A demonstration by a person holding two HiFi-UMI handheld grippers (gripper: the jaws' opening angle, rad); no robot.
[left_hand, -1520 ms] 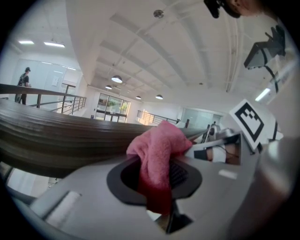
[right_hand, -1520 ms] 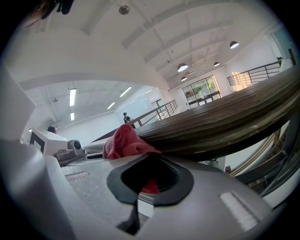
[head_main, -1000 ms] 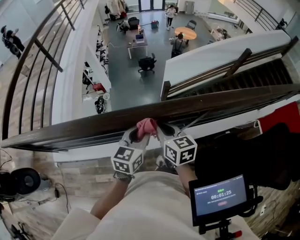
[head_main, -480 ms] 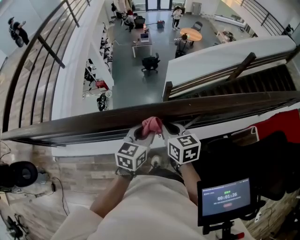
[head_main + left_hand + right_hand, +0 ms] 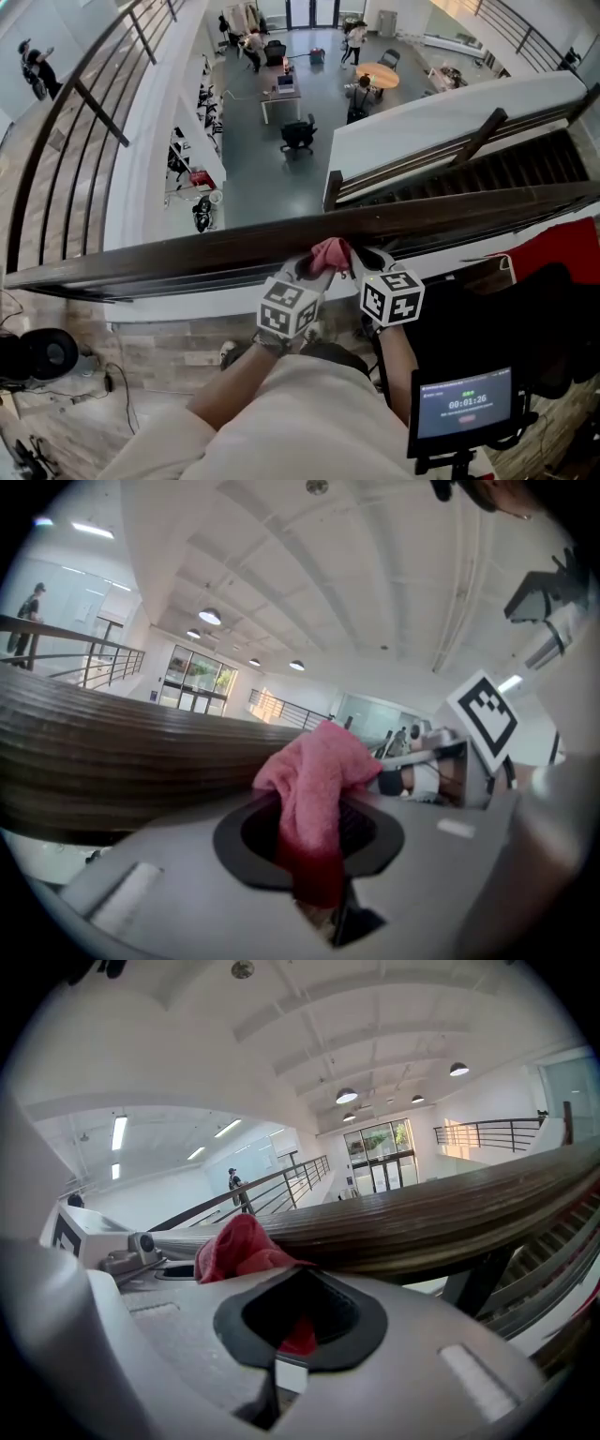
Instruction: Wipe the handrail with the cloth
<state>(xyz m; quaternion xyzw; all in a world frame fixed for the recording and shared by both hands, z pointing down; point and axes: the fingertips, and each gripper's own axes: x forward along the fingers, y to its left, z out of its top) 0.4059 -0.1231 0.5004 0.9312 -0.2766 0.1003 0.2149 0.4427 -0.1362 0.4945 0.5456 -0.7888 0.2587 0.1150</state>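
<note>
The pink cloth point(image 5: 328, 253) sat bunched against the near edge of the dark wooden handrail point(image 5: 169, 258), just right of centre in the head view. The left tongs point(image 5: 314, 850) were pressed together on it, with the fabric rising out of them in a tuft. The right tongs point(image 5: 298, 1326), close beside on the right, pinched a small red fold of the same cloth, and a small screen point(image 5: 466, 403) glowed at the lower right.

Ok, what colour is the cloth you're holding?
Pink. The cloth shows best in the left gripper view.
</note>
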